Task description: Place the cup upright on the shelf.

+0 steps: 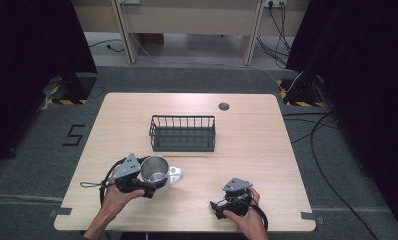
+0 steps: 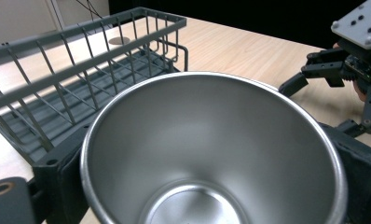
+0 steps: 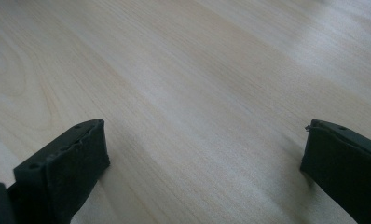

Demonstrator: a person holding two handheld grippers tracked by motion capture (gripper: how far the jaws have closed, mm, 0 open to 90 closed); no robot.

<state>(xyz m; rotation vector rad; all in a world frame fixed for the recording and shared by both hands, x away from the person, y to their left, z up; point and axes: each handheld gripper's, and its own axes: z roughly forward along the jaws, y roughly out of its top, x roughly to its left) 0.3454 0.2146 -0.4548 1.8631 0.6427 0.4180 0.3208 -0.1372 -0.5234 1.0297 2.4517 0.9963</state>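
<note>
Between the two black jaws of my left gripper [image 1: 148, 189] sits a shiny round steel cup [image 2: 211, 154], with one jaw on each side of its wall, pinching it. Its open mouth faces up at me and nothing lies inside. In the high view the cup [image 1: 155, 171] has a pale handle on the side away from my left hand [image 1: 116, 196], and it stands on the light wooden table [image 1: 247, 145].

Just past the cup, farther from me, is a dark grey wire basket [image 1: 183, 133]. Its near rim [image 2: 58, 74] is close to the cup but not touching it, and bare wood runs between them.

Off to the right of the cup is my right gripper [image 1: 218, 209]. Its jaws are spread wide apart and hold nothing, and bare wood [image 3: 197, 93] shows between them. My right hand [image 1: 247, 220] is close to the near edge of the table. Open wood lies between my two grippers.

Past the basket, a small round grey cap [image 1: 224, 106] sits in the tabletop near the far edge. Grey floor goes all around the table, with black cables [image 1: 332, 150] on it to the right.
</note>
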